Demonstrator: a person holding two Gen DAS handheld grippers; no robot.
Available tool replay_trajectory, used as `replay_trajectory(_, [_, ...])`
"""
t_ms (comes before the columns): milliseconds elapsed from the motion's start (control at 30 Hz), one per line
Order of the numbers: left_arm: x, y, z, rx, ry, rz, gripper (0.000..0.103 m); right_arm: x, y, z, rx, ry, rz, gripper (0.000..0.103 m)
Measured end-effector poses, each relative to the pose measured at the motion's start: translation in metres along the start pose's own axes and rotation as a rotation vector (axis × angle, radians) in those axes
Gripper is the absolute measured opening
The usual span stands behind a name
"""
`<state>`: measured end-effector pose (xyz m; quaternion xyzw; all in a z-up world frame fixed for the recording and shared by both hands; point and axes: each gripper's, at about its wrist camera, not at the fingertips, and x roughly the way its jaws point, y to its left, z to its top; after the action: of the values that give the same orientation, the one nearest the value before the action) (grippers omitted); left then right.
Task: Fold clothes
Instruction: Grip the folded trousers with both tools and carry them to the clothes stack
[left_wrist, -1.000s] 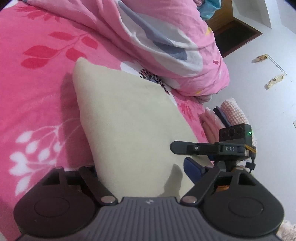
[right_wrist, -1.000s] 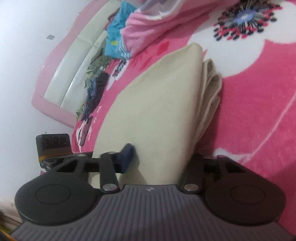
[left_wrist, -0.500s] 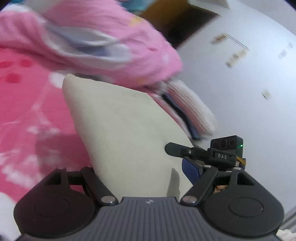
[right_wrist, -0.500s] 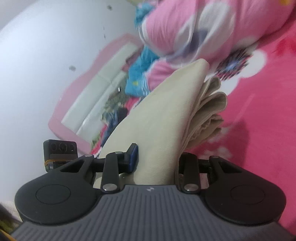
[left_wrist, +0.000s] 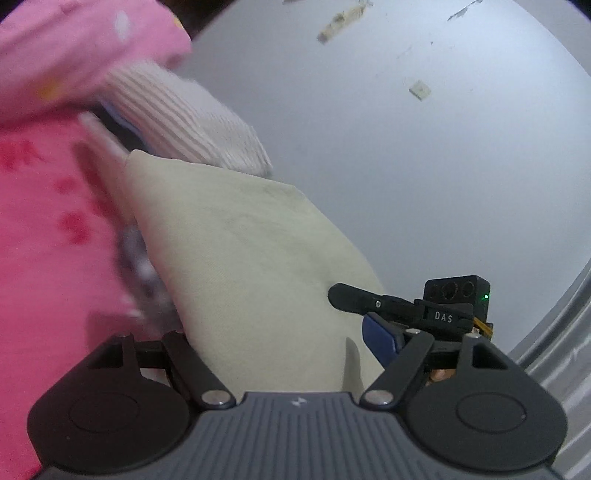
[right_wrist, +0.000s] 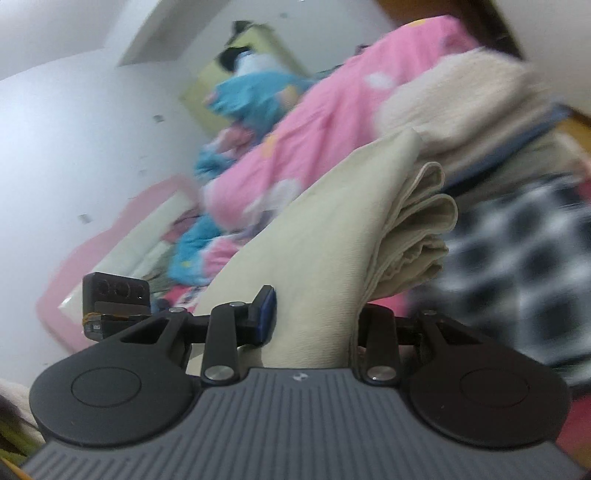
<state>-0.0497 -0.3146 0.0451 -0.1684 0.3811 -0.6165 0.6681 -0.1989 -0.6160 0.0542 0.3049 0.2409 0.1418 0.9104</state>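
Cloth, cream, folded (left_wrist: 251, 258): held up over the pink bed (left_wrist: 48, 229) between my two tools. Left view alone shows grey floor (left_wrist: 424, 166) and ribbed knit (left_wrist: 192, 122). Right view alone shows stacked fold edges, checked fabric (right_wrist: 517, 266), headboard (right_wrist: 110, 240). Left tool (left_wrist: 280, 354) clamped on cloth; right tool (right_wrist: 314, 321) clamped likewise.

A pale grey wall (right_wrist: 74, 147) rises behind a pink bed headboard (right_wrist: 110, 240) with cream padded panels

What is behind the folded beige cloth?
Behind the folded beige cloth sits a blurry stack: cream ribbed knit on top, pink quilt further back. The stack's lower layers are hidden.
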Motion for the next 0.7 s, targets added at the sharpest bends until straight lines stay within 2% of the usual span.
replay_trajectory(67, [0.031, 0.003, 0.007, -0.018, 0.031, -0.011, 0.078, -0.03, -0.018, 0.007, 0.003, -0.029, -0.051, 0.032])
replay_trajectory(167, [0.072, 0.011, 0.018, -0.046, 0.073, -0.016, 0.077, -0.035, -0.052, 0.017, 0.024, -0.025, -0.068, 0.032])
replay_trajectory(233, [0.09, 0.01, 0.025, -0.052, 0.074, 0.003, 0.077, -0.037, -0.073, 0.024, 0.035, -0.023, -0.076, 0.032])
replay_trajectory(400, [0.117, 0.015, 0.035, -0.029, 0.076, 0.053, 0.077, -0.027, -0.106, 0.049, -0.016, 0.0, -0.028, 0.035])
replay_trajectory(433, [0.125, 0.022, 0.031, -0.035, 0.098, 0.084, 0.077, -0.022, -0.114, 0.053, -0.041, 0.017, -0.032, 0.038])
replay_trajectory(533, [0.148, 0.043, 0.022, -0.061, 0.148, 0.163, 0.075, -0.005, -0.154, 0.053, 0.022, 0.056, -0.076, 0.041])
replay_trajectory(600, [0.154, 0.055, 0.018, -0.101, 0.128, 0.161, 0.075, 0.007, -0.18, 0.046, 0.084, 0.065, -0.108, 0.042])
replay_trajectory(700, [0.155, 0.055, 0.02, -0.107, 0.116, 0.152, 0.075, 0.0, -0.178, 0.043, 0.043, 0.024, -0.08, 0.042])
